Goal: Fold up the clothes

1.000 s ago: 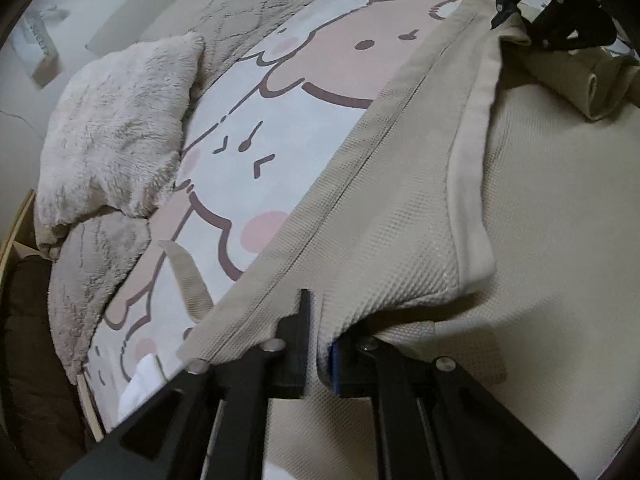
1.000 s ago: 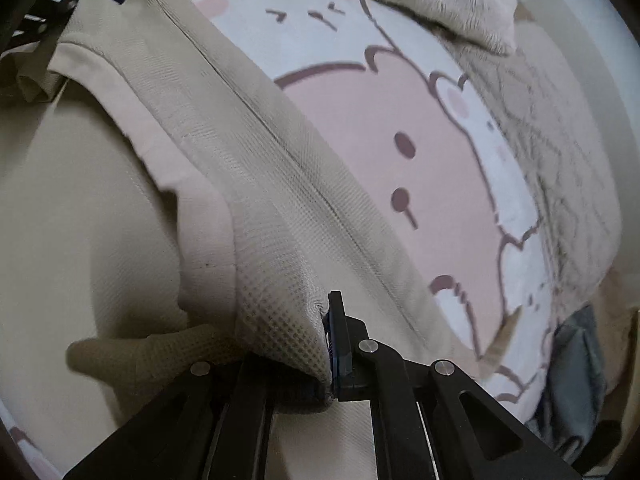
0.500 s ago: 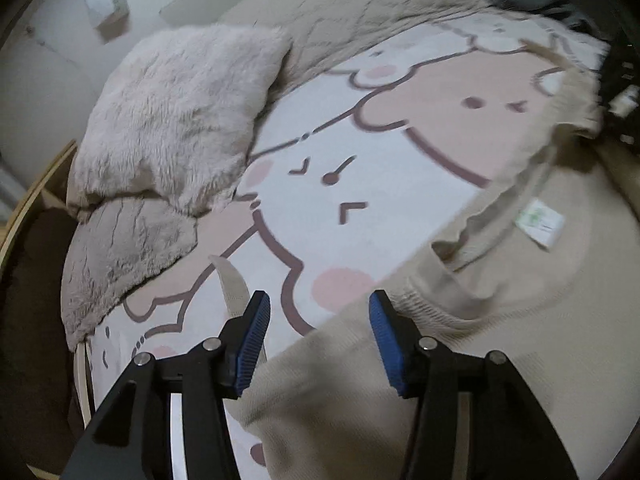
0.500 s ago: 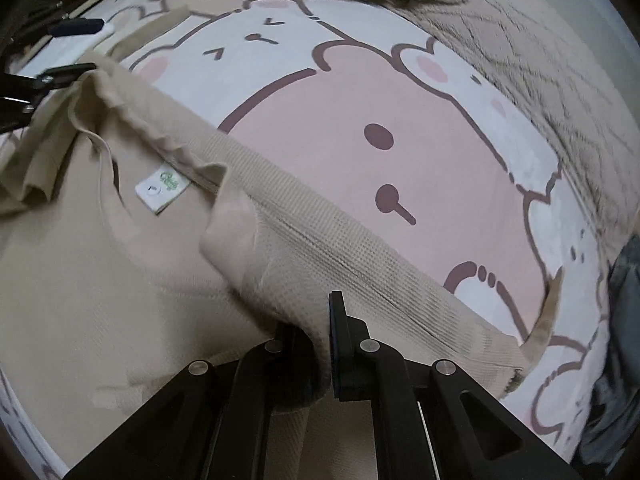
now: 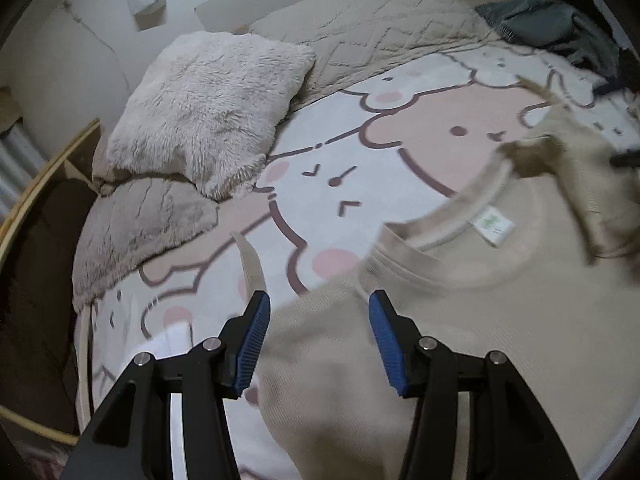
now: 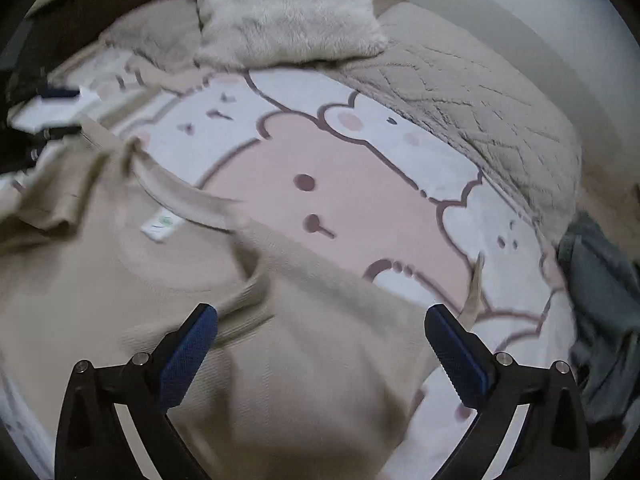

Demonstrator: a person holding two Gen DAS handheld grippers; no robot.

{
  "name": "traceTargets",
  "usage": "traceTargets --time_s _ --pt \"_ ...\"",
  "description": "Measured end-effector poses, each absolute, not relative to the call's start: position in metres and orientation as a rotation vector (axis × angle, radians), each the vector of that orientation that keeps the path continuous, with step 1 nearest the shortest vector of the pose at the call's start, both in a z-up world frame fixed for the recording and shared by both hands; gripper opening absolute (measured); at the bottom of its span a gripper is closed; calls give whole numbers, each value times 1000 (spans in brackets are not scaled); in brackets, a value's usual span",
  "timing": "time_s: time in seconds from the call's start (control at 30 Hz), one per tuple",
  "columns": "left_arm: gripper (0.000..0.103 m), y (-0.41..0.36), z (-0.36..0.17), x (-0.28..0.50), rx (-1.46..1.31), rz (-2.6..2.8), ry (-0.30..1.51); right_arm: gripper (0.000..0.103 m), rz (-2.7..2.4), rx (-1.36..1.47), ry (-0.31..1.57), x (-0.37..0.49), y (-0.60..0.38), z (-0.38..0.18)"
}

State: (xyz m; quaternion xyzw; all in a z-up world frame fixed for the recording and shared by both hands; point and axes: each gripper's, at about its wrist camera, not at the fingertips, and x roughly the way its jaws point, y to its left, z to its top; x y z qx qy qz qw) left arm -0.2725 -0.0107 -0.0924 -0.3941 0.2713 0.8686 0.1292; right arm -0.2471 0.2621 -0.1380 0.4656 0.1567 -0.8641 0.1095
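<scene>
Here the bed sheet (image 5: 420,148) w/ cartoon print is used as the folding surface. The beige sweater (image 5: 460,320) is laid flat on it, collar & label up, prob. for folding. Left gripper (image 5: 316,340) is parted, empty; right gripper (image 6: 320,356) is opening wide, nothing pinched.

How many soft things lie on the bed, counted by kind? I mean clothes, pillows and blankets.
Beige sweater: 1
Dark grey-blue garment heap, pieces not separable: 1
Fluffy white pillow: 1
Grey plush pillow: 1
Quilted beige blanket: 1
Cartoon bear blanket: 1
Total: 6
</scene>
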Motion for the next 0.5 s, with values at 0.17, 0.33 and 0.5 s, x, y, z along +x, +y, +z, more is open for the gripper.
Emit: traceTargets --time_s 0.17,0.33,0.5 --pt "51 -12 -89 -228 -1165 2474 718 85 -2447 1385 363 -202 220 -163" --pt "51 -14 -101 -200 -1143 2444 756 69 -2459 1413 426 -199 178 -196" --pt "51 -22 -117 -193 -1159 2426 766 42 -2568 1487 324 -224 175 -212"
